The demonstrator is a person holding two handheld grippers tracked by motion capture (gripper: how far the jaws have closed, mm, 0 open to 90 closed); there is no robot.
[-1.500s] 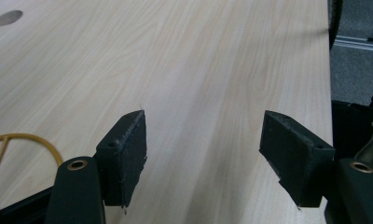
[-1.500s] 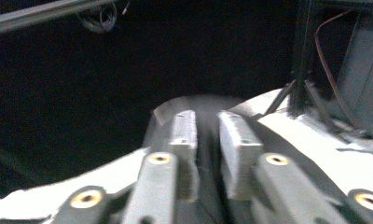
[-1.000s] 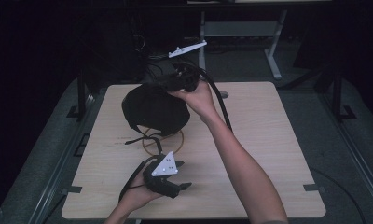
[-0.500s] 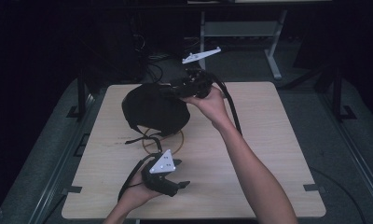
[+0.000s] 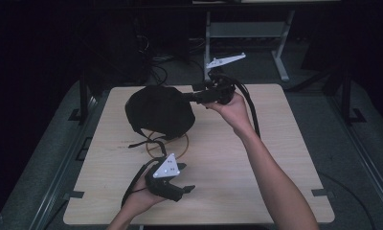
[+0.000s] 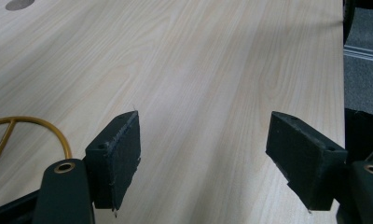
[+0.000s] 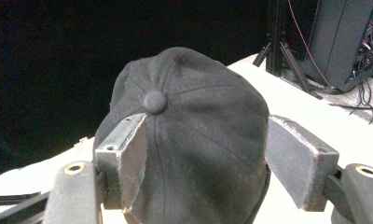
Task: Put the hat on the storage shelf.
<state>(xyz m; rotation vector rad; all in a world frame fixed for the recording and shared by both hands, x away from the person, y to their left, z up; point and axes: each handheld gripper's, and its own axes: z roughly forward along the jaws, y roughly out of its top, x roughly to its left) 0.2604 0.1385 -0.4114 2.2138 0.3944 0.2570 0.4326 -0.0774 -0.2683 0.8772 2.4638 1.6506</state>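
**Black cap on its stand, both grippers apart from it**

Nearest the person, the left gripper rests low over the front of the table, its jaws spread wide with nothing between them; in the left gripper view only bare pale wood lies between the pads. A curved piece of a yellow wire ring enters that view at the lower left, cut off by the frame edge and by the jaw. From above, the ring lies flat on the table, its far part hidden under the cap, so how it joins whatever bears the cap cannot be told.

Farther back, the black cap sits domed over the left-centre of the table, with thin dark straps trailing from its near rim; what holds it up is hidden beneath it.

At the cap's right side the right gripper is held level, pointing at the crown. Its jaws have just been opening and stand wide. In the right gripper view the cap with its top button shows beyond and between the pads, which do not press on it; whether they brush the cloth cannot be told. The room behind is too dark to read.
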